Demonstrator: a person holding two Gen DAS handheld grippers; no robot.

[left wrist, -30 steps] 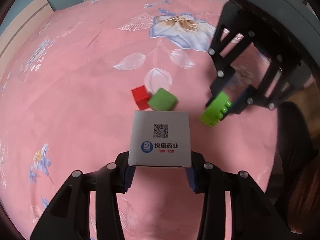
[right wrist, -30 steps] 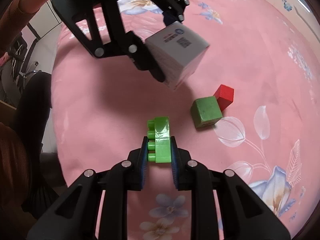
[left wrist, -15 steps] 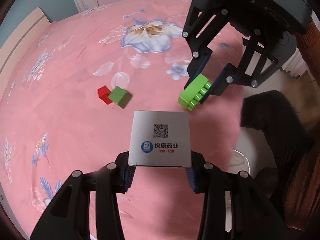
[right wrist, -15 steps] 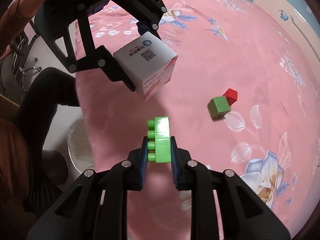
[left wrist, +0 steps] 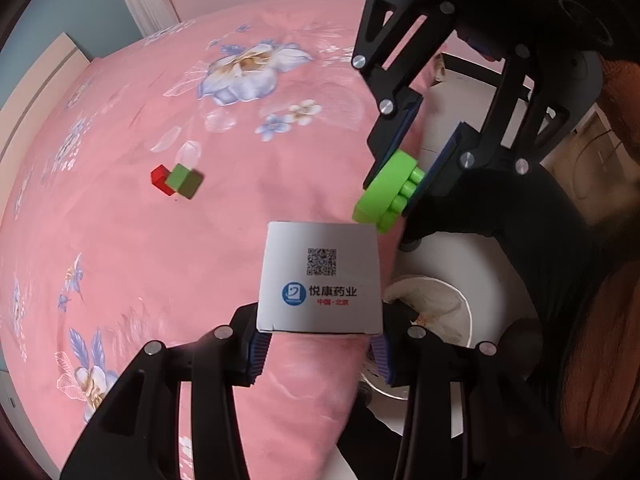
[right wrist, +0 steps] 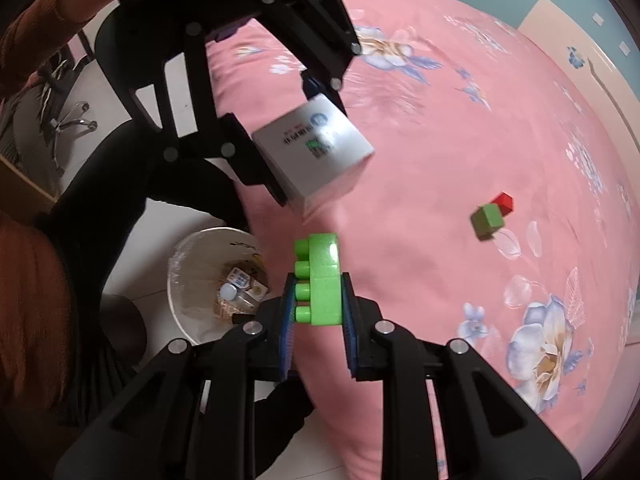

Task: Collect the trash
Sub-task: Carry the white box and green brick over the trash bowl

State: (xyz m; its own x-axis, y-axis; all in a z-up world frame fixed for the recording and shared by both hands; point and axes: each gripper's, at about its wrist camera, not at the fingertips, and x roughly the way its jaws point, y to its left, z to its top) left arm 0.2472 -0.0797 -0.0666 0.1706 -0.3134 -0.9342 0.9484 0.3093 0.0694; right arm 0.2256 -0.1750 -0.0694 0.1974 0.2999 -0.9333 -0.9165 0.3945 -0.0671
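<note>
My left gripper (left wrist: 318, 344) is shut on a white medicine box (left wrist: 318, 276) with a QR code and blue logo, held above the edge of the pink bed. It shows in the right wrist view (right wrist: 312, 156) too. My right gripper (right wrist: 316, 300) is shut on a green toy brick (right wrist: 320, 284), also seen in the left wrist view (left wrist: 386, 192). A white trash bin (right wrist: 180, 280) with several discarded items stands on the floor below, partly hidden in the left wrist view (left wrist: 460, 312). A green cube (left wrist: 184, 180) and a red cube (left wrist: 160, 178) lie together on the bed.
The pink floral bedspread (left wrist: 120, 240) fills most of both views. The person's dark trouser legs (right wrist: 112, 184) and a chair base (right wrist: 76, 120) are beside the bin. A wall and headboard (right wrist: 560, 12) lie beyond the bed.
Both grippers have lifted and pulled back from the cubes toward the bed's edge, carrying the box and the brick. The trash bin has come into view below them.
</note>
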